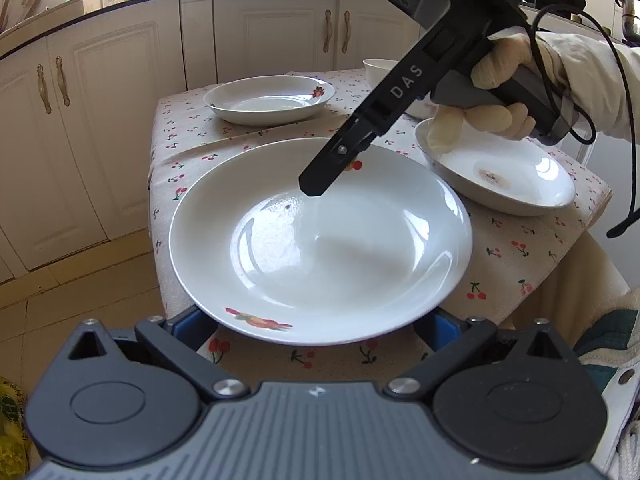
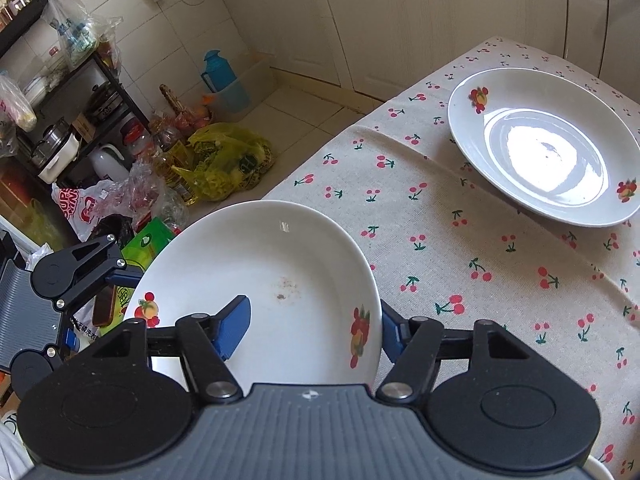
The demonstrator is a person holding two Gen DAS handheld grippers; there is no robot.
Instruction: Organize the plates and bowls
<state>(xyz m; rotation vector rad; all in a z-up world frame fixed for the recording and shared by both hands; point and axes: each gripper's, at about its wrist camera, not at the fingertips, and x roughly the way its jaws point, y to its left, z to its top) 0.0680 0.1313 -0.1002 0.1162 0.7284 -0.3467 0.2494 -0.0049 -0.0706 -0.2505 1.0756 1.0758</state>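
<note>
A large white plate (image 1: 320,248) with fruit decals lies at the near corner of the cherry-print table (image 1: 516,248). My right gripper (image 1: 316,186) slants down from the upper right and is shut on its far rim. In the right wrist view one blue finger (image 2: 236,328) lies inside that plate (image 2: 260,264) and the other stands outside the rim, so my right gripper (image 2: 312,320) is pinching it. My left gripper (image 1: 314,330) stands wide, its blue fingers (image 1: 192,328) running under the plate's near rim with the tips hidden.
A second decorated plate (image 1: 268,100) (image 2: 544,148) sits farther back on the table. A stained white dish (image 1: 496,176) and a small white bowl (image 1: 380,68) stand at the right. A gloved hand (image 1: 496,92) holds the right gripper. Bags and bottles (image 2: 224,160) crowd the floor beside the table.
</note>
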